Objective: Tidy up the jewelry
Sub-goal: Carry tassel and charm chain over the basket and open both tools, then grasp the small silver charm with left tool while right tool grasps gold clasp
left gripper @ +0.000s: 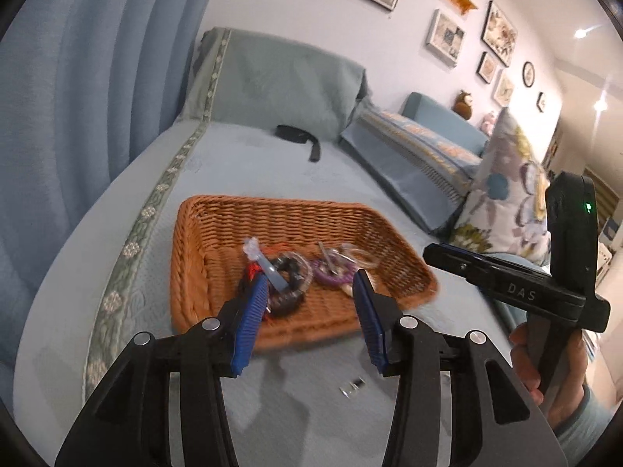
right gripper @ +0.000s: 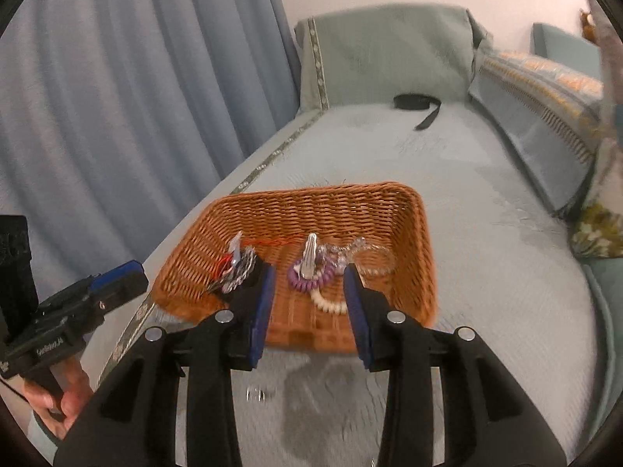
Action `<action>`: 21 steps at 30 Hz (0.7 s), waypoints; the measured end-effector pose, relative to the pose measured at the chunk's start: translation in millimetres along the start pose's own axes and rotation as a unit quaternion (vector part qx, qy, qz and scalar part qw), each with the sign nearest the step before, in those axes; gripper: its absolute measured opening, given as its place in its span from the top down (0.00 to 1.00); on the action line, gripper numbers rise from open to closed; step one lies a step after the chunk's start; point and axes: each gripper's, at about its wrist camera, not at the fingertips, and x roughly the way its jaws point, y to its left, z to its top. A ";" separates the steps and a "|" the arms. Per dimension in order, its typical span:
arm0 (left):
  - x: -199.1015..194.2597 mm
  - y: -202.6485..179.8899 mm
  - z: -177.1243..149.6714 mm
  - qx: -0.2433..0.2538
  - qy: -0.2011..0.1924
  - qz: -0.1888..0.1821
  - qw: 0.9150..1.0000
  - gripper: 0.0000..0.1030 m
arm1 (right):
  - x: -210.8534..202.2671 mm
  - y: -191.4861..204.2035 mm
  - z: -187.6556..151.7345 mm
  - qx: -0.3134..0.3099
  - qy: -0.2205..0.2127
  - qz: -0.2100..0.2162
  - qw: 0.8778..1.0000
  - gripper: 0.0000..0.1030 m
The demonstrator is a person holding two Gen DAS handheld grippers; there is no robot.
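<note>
Sofa seat [left gripper: 272, 171], pale blue-green cover: fills the middle of both views, largest item. Wicker basket [left gripper: 202, 241], orange-brown, rectangular: sits on the seat, centre of both views. My left gripper [left gripper: 309, 288], blue pads: lower centre of the left view, fingers spread wide, holding nothing. My right gripper [right gripper: 309, 284], same make: lower centre of the right view, fingers likewise wide and empty. Black strap [left gripper: 298, 136]: far end of the seat, upper centre, well apart from everything. Basket contents, centre of the frame: dark beaded bracelet [left gripper: 290, 284] with red cord, just beyond my left fingertip; purple coil band [right gripper: 311, 278] with a silver hair clip [right gripper: 309, 258] lying across it, seen between my right fingertips; cream bead strand [right gripper: 329, 303] just below it; clear bracelet [right gripper: 370, 255] to its right. Small silver piece [left gripper: 352, 385]: loose on the seat, lower centre of the left view, nearer to me than the basket, below and between my left fingers; blurred, kind not told. Judgement: most pieces are gathered in the basket, so collection looks nearly done; the loose piece remains, and the heap itself is unsorted.
</note>
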 end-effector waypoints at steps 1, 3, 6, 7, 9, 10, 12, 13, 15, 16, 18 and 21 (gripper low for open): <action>-5.9 -2.9 -4.1 0.000 -0.002 -0.003 1.000 0.58 | -10.6 1.4 -6.5 -0.008 -0.005 -0.006 1.000 0.68; -14.1 -8.1 -13.0 0.002 -0.003 -0.007 1.000 0.57 | -27.3 1.1 -20.5 -0.019 -0.010 -0.019 1.000 0.68; -20.2 -13.1 -29.0 0.001 0.004 -0.009 1.000 0.57 | -41.3 -2.3 -41.8 -0.021 -0.009 -0.033 0.999 0.68; -20.2 -14.6 -35.5 0.001 0.008 -0.008 1.000 0.57 | -45.9 -5.1 -52.5 -0.020 -0.007 -0.041 0.999 0.68; -18.3 -15.3 -46.6 -0.004 0.017 -0.008 1.000 0.57 | -49.7 -9.3 -69.4 -0.019 -0.001 -0.052 0.998 0.68; -16.0 -15.3 -53.1 -0.010 0.023 -0.011 1.000 0.57 | -51.2 -11.9 -80.1 -0.019 0.004 -0.059 0.998 0.68; -10.6 -13.8 -64.5 -0.020 0.032 -0.014 0.999 0.58 | -53.4 -14.5 -96.4 -0.018 0.010 -0.067 0.998 0.68; -6.8 -13.1 -70.5 -0.025 0.037 -0.016 0.999 0.58 | -52.9 -16.1 -106.7 -0.015 0.018 -0.067 0.997 0.68; 1.8 -11.9 -80.8 -0.031 0.049 -0.015 0.998 0.57 | -50.5 -19.4 -119.2 -0.008 0.030 -0.067 0.997 0.68; 5.4 -12.0 -83.9 -0.030 0.054 -0.014 0.998 0.57 | -48.5 -21.4 -125.1 -0.005 0.037 -0.068 0.997 0.68; 11.0 -14.4 -90.5 -0.022 0.062 -0.006 0.998 0.57 | -44.3 -23.7 -132.5 0.001 0.046 -0.072 0.996 0.68; 17.8 -16.3 -98.0 -0.013 0.072 0.000 0.997 0.57 | -38.6 -29.6 -143.7 0.010 0.058 -0.083 0.995 0.68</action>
